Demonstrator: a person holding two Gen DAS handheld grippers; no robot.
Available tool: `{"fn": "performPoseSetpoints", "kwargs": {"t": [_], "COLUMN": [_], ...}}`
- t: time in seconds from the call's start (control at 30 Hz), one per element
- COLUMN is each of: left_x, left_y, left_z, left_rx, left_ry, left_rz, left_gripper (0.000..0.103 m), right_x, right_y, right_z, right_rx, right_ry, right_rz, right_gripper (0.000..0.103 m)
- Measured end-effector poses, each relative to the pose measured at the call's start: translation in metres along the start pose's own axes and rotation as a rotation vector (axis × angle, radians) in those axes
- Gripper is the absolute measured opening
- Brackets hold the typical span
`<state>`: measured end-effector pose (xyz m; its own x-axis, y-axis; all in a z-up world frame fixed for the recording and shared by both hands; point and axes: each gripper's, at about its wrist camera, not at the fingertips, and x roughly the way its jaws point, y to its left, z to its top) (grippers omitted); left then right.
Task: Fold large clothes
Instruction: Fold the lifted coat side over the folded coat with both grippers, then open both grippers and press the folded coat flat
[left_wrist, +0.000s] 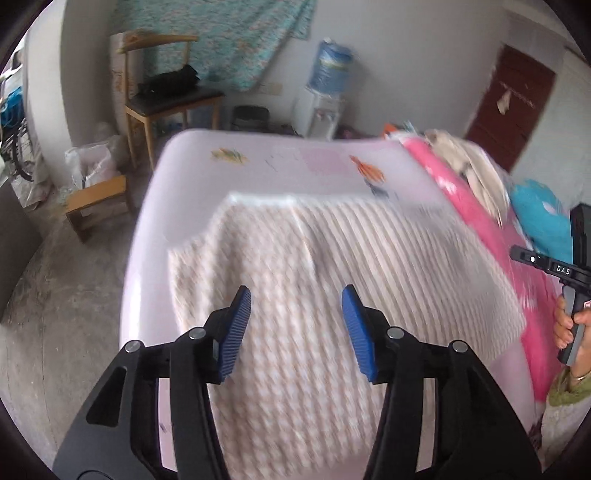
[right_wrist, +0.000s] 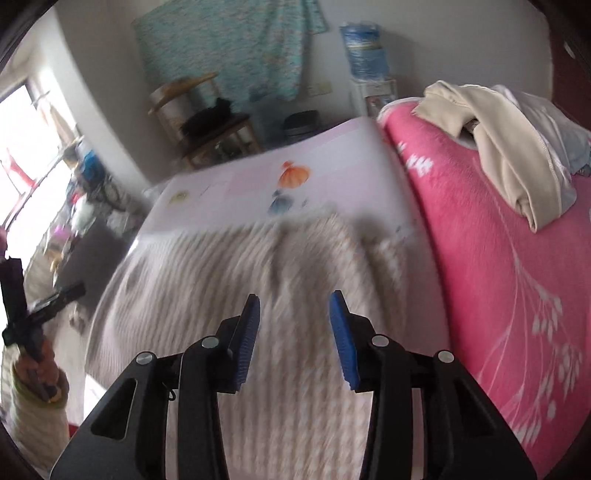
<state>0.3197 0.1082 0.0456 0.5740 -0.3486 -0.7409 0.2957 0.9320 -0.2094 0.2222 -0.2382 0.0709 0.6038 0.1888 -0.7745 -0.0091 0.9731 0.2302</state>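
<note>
A large cream knitted garment (left_wrist: 295, 266) lies spread flat on the pale pink bed sheet (left_wrist: 280, 155); the picture is blurred by motion. My left gripper (left_wrist: 296, 299) hovers above its near part, blue pads apart, nothing between them. In the right wrist view the same knitted garment (right_wrist: 258, 280) lies below my right gripper (right_wrist: 294, 306), whose jaws also stand apart and empty. The other hand-held gripper shows at the right edge (left_wrist: 570, 273) of the left view and at the left edge (right_wrist: 22, 314) of the right view, each held by a hand.
A pink blanket (right_wrist: 498, 258) runs along the bed's right side with a beige garment (right_wrist: 491, 136) heaped on it. Beyond the bed stand a wooden chair (left_wrist: 166, 99), a water dispenser (left_wrist: 325, 99), a small stool (left_wrist: 99, 199) and a dark red door (left_wrist: 513, 107).
</note>
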Motion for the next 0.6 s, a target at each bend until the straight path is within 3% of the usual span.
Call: {"fn": "performPoseSetpoints", "kwargs": {"t": [0.07,0.13,0.17,0.2,0.3,0.47,0.6], "left_x": [0.01,0.03,0.038,0.037,0.019,-0.008,0.027], "left_y": [-0.008,-0.005,0.0,0.002,-0.007,-0.044,-0.082], "left_z": [-0.024,-0.047,-0.055,-0.06,-0.06,-0.054,-0.051], "left_rx": [0.018,0.034,0.038,0.043,0.082,0.143,0.197], "left_ry": [0.036,0.089,0.099,0.074,0.031,-0.066,-0.019], "left_rz": [0.034,0.129,0.156,0.149,0.22,0.077,0.069], "left_gripper": [0.049,0.05,0.053,0.053,0.051,0.053,0.055], "right_x": [0.007,0.027,0.033,0.033,0.007,-0.006,0.039], "right_y": [0.0,-0.011,-0.018,-0.022,-0.009,0.062,0.111], "right_z": [-0.022,-0.044,-0.051,-0.053,-0.041,-0.031,-0.044], "right_rx": [0.0,0.018,0.03,0.053,0.071,-0.089,-0.245], "right_ry": [0.058,0.124,0.141,0.144,0.1,0.005,0.032], "right_rz": [-0.028,-0.109,-0.105,-0.089,-0.118,-0.027,-0.04], "right_gripper": [0.039,0.037,0.034,0.032,0.035,0.042,0.043]}}
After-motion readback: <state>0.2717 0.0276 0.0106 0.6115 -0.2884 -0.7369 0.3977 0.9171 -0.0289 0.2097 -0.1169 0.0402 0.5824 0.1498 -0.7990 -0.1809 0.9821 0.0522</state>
